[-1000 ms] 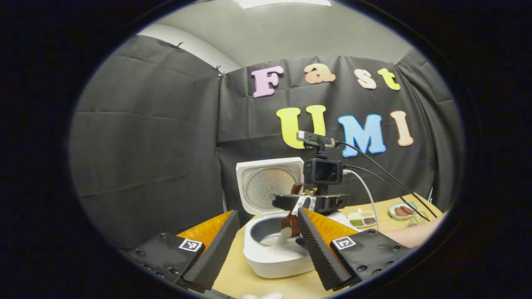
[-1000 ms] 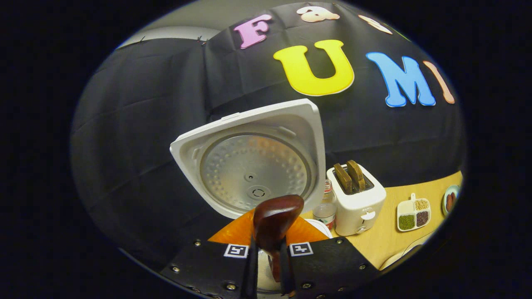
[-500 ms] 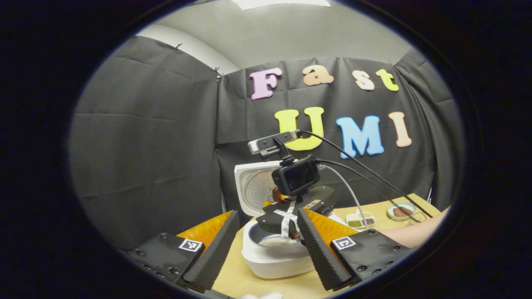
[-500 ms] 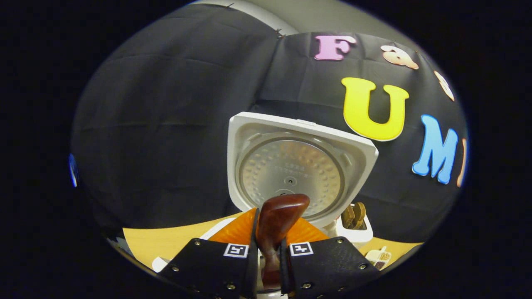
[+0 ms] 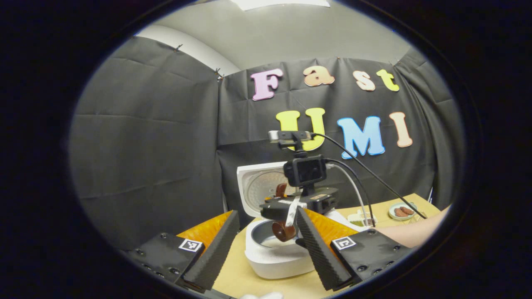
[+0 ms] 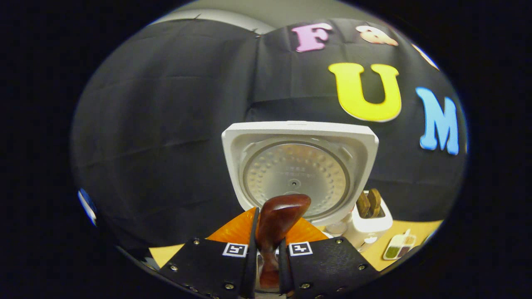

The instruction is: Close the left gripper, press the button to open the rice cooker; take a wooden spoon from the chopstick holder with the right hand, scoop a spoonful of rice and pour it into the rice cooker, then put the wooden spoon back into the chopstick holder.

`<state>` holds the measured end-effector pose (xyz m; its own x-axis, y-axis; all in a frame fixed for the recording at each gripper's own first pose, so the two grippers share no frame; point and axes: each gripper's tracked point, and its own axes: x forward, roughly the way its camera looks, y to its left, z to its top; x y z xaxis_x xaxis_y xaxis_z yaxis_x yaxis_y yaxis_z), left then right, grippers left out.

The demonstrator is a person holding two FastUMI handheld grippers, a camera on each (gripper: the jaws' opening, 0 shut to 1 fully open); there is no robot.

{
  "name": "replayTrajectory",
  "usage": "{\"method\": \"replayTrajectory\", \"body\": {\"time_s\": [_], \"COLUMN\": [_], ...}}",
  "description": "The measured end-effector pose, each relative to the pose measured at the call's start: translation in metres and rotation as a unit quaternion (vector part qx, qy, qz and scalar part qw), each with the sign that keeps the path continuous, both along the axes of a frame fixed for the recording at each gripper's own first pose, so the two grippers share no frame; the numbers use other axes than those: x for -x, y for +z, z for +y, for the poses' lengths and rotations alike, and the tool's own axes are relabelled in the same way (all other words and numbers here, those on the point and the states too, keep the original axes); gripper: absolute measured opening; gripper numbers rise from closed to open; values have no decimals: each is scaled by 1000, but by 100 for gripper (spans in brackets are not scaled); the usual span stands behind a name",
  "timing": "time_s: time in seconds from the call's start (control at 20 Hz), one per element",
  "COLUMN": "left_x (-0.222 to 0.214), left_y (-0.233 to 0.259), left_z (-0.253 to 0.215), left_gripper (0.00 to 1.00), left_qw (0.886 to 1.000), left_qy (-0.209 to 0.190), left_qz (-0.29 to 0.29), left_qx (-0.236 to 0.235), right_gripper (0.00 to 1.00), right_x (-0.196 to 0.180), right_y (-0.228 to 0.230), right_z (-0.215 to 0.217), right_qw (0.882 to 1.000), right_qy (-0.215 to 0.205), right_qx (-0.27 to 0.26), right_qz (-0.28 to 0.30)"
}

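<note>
The left gripper is hovering with jaws apart above the yellow wooden desk. Beyond, the right gripper, jaws clamping the dark brown wooden spoon, is holding it over the open white rice cooker.

Left gripper fingers spread wide, nothing between. Beyond: white rice cooker, lid upright, grey inner pot exposed. Right gripper above pot, dark brown wooden spoon hanging below it. Light wooden table underneath.
</note>
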<state>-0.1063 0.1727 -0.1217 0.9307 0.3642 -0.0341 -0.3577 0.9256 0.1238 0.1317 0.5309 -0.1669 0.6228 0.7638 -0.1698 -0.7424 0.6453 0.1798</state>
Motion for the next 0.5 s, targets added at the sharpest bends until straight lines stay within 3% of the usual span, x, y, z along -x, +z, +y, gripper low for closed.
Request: {"method": "replayTrajectory", "body": {"time_s": [0.15,0.35,0.5], "left_x": [-3,-9,-16], "left_y": [3,4,9], "left_z": [-1,-6,-15], "left_gripper": [96,99,95], "left_qw": [1000,1000,1000], "left_qy": [-4,-14,-23], "left_qz": [-1,0,-2], "left_qx": [2,10,2], "right_gripper": [22,22,22], "right_x": [-14,-33,-47], "right_y": [2,1,-4], "right_z": [-13,-39,-70], "right_qw": [988,945,933], "right_qy": [-26,-50,-77], "right_qx": [-91,-201,-223], "right_qz": [123,252,272]}}
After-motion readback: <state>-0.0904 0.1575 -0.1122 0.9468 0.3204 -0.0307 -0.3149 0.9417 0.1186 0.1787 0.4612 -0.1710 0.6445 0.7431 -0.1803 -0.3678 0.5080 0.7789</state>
